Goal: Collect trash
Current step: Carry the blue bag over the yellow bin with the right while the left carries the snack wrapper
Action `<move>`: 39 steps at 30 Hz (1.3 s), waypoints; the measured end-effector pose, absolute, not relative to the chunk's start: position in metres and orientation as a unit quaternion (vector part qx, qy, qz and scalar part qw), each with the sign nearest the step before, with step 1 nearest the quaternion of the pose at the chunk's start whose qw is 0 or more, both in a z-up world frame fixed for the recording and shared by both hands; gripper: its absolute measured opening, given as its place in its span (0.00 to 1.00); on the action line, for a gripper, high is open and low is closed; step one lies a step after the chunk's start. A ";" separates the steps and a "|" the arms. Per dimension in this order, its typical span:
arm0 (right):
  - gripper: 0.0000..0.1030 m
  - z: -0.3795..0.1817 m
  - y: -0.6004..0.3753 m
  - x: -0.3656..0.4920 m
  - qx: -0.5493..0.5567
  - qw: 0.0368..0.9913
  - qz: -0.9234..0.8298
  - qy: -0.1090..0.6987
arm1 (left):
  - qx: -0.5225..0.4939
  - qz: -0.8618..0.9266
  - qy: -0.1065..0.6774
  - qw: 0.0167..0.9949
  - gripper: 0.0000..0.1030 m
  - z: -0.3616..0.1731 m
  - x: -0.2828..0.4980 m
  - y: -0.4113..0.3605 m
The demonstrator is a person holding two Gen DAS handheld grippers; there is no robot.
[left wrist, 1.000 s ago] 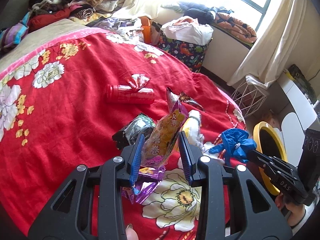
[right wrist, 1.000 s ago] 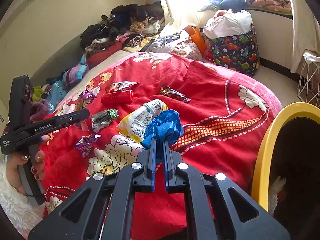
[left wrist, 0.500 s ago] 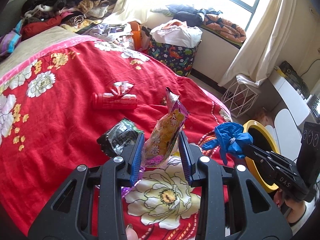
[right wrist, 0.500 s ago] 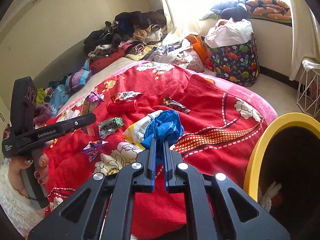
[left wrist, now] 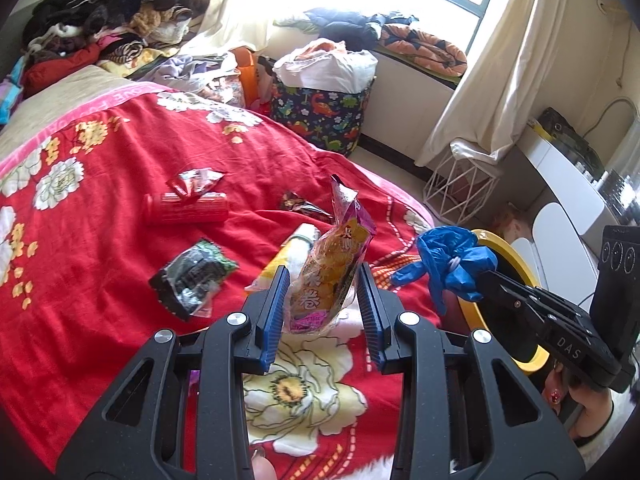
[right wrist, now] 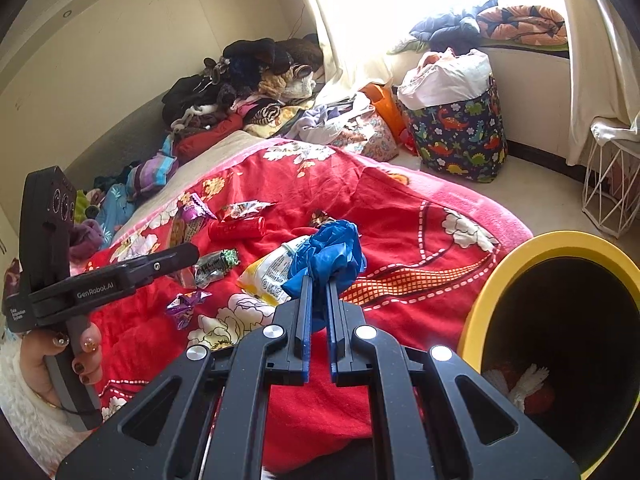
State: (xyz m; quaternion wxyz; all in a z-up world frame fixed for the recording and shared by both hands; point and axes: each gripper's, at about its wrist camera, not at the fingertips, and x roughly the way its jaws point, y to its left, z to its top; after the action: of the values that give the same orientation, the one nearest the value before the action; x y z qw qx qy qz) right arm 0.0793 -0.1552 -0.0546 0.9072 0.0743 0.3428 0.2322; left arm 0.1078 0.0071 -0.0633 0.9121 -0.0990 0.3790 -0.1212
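Note:
My left gripper is shut on a purple and yellow snack bag and holds it upright above the red bedspread. My right gripper is shut on a crumpled blue glove, held above the bed's edge next to the yellow-rimmed trash bin. The glove also shows in the left wrist view in front of the bin. On the bed lie a red tube, a black wrapper, a yellow and white bag and a small purple wrapper.
A dinosaur-print laundry bag and a white wire basket stand on the floor beyond the bed. Clothes are piled at the bed's far end. The bin holds some red and white trash.
My left gripper has lifted the snack bag higher above the bed, and the purple wrapper beneath it has dropped out of sight. My right gripper has risen with the glove and come closer to the bin.

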 end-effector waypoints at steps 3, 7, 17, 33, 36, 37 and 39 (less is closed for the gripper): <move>0.06 -0.052 -0.161 0.077 0.077 0.910 0.228 0.339 | -0.096 -0.127 0.378 0.912 0.27 -0.061 0.107 0.000; 0.06 -0.050 -0.170 0.075 0.082 0.913 0.222 0.332 | -0.092 -0.135 0.376 0.912 0.27 -0.058 0.107 -0.009; 0.06 -0.045 -0.197 0.070 0.105 0.919 0.204 0.320 | -0.069 -0.150 0.371 0.914 0.27 -0.052 0.102 -0.034; 0.06 -0.041 -0.252 0.057 0.152 0.926 0.165 0.304 | -0.038 -0.184 0.366 0.911 0.27 -0.046 0.093 -0.084; 0.06 -0.041 -0.261 0.054 0.158 0.928 0.157 0.299 | -0.035 -0.190 0.364 0.911 0.27 -0.044 0.091 -0.093; 0.06 -0.040 -0.264 0.053 0.161 0.929 0.153 0.297 | -0.034 -0.191 0.364 0.911 0.27 -0.043 0.091 -0.096; 0.06 -0.040 -0.271 0.052 0.168 0.928 0.149 0.296 | -0.034 -0.195 0.365 0.910 0.27 -0.043 0.091 -0.102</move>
State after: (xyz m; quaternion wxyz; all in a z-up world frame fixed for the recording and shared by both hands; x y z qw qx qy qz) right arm 0.0515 -0.2709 -0.0405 0.9285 0.1682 0.2956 0.1491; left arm 0.0906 -0.1021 -0.0429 0.9098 -0.0338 0.3649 -0.1946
